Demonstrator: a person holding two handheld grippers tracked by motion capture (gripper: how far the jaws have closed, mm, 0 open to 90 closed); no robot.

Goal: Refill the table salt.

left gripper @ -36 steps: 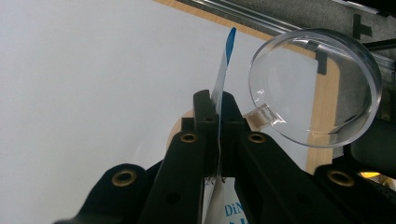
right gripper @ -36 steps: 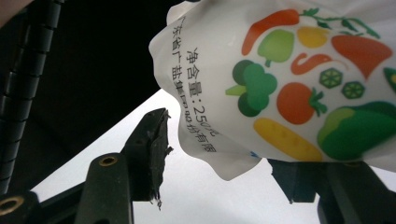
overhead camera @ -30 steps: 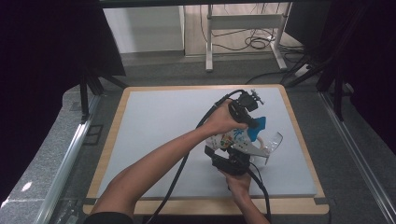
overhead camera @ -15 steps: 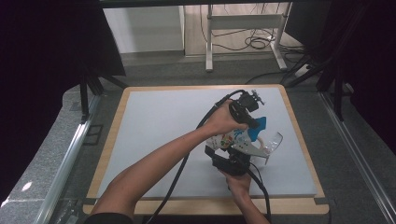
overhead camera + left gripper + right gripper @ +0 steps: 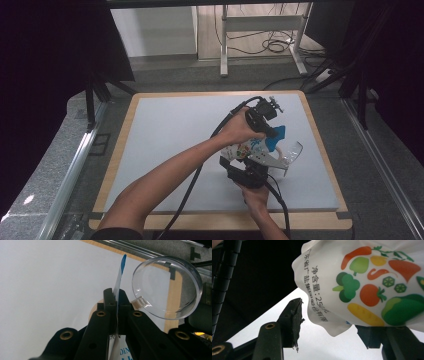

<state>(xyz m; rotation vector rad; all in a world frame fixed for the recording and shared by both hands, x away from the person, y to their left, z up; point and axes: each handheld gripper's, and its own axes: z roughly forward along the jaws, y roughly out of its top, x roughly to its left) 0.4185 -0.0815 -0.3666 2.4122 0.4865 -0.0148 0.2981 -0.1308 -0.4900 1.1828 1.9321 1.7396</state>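
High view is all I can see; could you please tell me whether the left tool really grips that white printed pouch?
Observer: Yes, the left tool is shut on the thin, blue-tipped edge of the white printed plastic pouch.
Operator: And the right tool?
Observer: The right tool is open; one pad stands clear of the pouch.
Operator: What is printed on it?
Observer: Colourful vegetables and black Chinese text.
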